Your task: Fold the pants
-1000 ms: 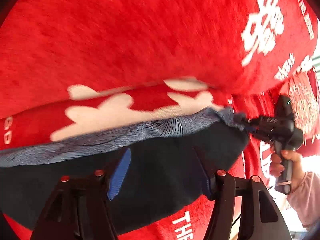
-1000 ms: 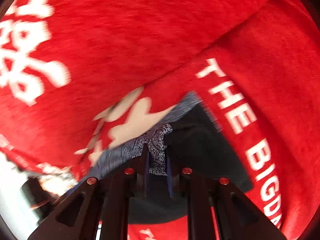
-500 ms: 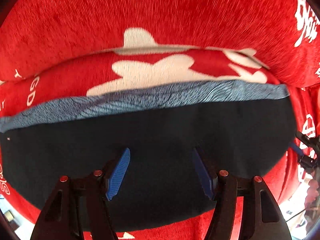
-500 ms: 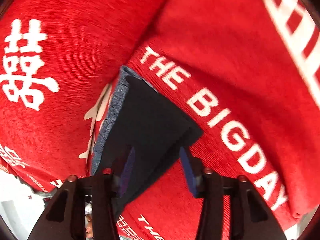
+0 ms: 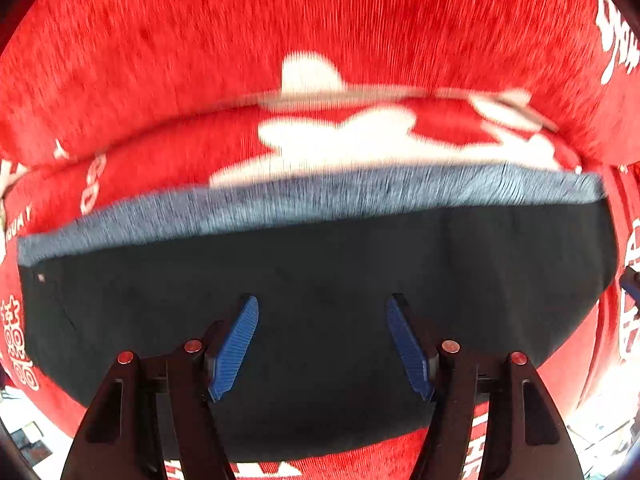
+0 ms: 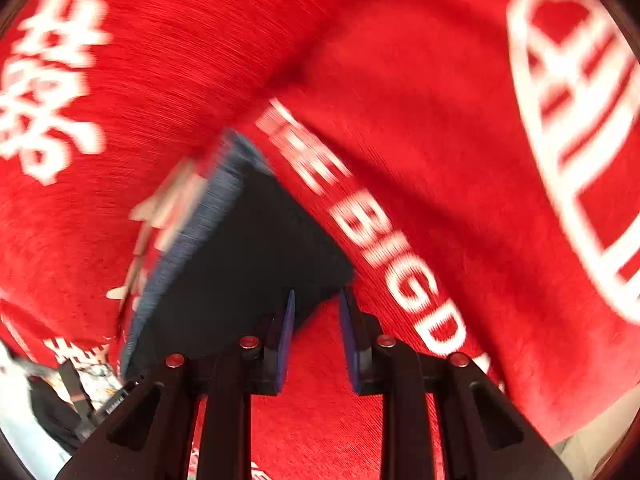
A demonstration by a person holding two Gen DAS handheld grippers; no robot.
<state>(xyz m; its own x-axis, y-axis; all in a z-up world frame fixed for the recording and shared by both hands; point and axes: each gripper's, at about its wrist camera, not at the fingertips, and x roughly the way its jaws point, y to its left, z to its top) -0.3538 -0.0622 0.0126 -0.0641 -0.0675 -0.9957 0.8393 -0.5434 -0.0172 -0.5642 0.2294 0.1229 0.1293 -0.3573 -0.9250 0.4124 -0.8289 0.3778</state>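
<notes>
Your left claw (image 5: 322,344) is standing wide apart, its blue pads (image 5: 236,346) gripping nothing, and you are holding it over the pants (image 5: 320,280), whose dark cloth is filling the gap between the fingers and spreading out to both sides. Whether the pads are touching the cloth or hovering just above it, you cannot tell from this view. The pants are lying folded into a broad dark slab on the red cloth (image 5: 280,32), with a blue-grey band (image 5: 320,196) running along the far edge, and beyond that band a white pattern on the red is showing. Your right claw (image 6: 316,340) is standing partly apart, narrower than the left, and it is holding nothing: between its pads (image 6: 286,340) only red cloth (image 6: 440,160) is showing. The near corner of the pants (image 6: 248,256) is lying just ahead of the left fingertip, close beside it, though contact cannot be judged through the blur. From this side the pants are stretching away to the left and forward, the blue-grey band (image 6: 188,240) running along their left edge, and the white lettering (image 6: 384,240) is lying just to their right.
</notes>
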